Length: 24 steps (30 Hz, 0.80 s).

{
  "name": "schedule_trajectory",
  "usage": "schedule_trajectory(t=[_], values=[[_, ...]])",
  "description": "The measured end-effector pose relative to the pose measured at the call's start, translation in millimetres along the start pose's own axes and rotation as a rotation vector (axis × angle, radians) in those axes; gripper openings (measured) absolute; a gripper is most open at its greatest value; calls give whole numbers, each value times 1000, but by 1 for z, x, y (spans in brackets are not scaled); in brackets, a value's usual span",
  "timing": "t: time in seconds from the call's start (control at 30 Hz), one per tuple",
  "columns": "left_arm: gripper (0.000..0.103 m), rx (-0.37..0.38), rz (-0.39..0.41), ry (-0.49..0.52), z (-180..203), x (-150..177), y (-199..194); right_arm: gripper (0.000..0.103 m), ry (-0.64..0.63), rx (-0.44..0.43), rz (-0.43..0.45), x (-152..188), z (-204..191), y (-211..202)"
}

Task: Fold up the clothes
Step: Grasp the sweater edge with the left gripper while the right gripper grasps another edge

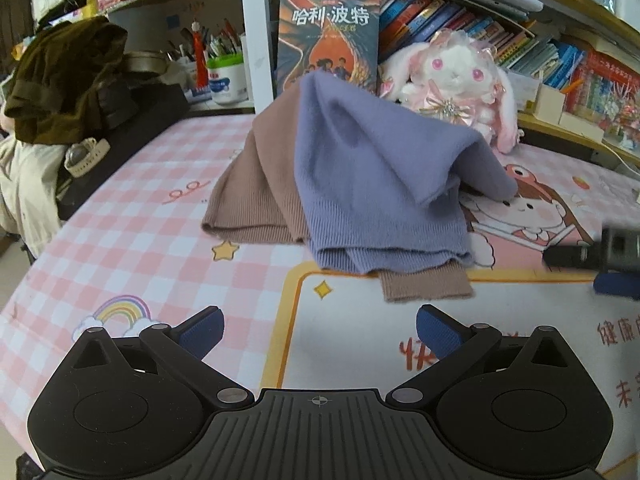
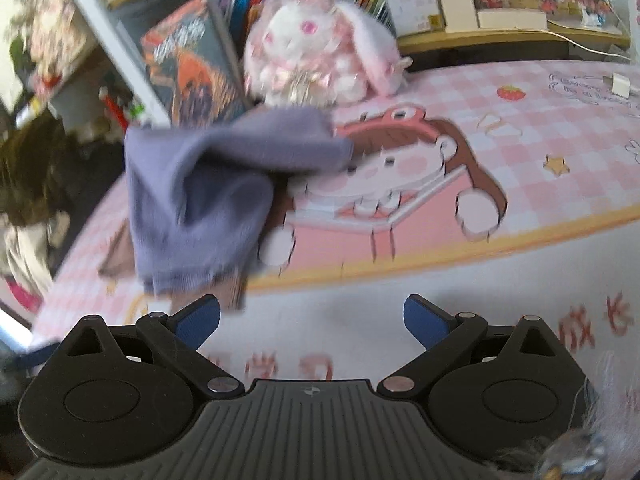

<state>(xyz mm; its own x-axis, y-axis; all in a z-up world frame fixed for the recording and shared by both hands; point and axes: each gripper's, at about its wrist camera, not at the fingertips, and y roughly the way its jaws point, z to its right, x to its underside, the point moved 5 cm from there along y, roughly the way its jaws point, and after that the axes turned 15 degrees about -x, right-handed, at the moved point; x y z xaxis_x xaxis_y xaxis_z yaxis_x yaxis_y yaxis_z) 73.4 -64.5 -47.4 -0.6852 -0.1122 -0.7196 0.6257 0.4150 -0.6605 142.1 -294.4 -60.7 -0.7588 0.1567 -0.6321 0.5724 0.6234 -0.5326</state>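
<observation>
a purple knit garment (image 1: 376, 184) lies heaped on a brown knit garment (image 1: 256, 192) on the tabletop (image 1: 132, 240), which has a pink checked cartoon mat. the heap sits just in front of an upright book (image 1: 329, 40) and just left of a pink plush rabbit (image 1: 456, 80). the left gripper (image 1: 320, 334) hovers nearer the camera than the heap, fingers spread wide and empty. the right gripper (image 2: 312, 322), to the heap's right, also has its fingers apart, holding nothing; its view is blurred.
</observation>
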Motion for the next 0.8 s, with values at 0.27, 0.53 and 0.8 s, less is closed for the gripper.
schedule_trajectory(t=[0.27, 0.53, 0.8], values=[[103, -39, 11, 20, 8, -9, 0, 99, 240, -201, 57, -59, 24, 32], [103, -22, 61, 80, 34, -25, -3, 84, 582, -415, 40, -92, 36, 92], [103, 5, 103, 147, 64, -33, 0, 12, 582, -481, -17, -88, 21, 75]])
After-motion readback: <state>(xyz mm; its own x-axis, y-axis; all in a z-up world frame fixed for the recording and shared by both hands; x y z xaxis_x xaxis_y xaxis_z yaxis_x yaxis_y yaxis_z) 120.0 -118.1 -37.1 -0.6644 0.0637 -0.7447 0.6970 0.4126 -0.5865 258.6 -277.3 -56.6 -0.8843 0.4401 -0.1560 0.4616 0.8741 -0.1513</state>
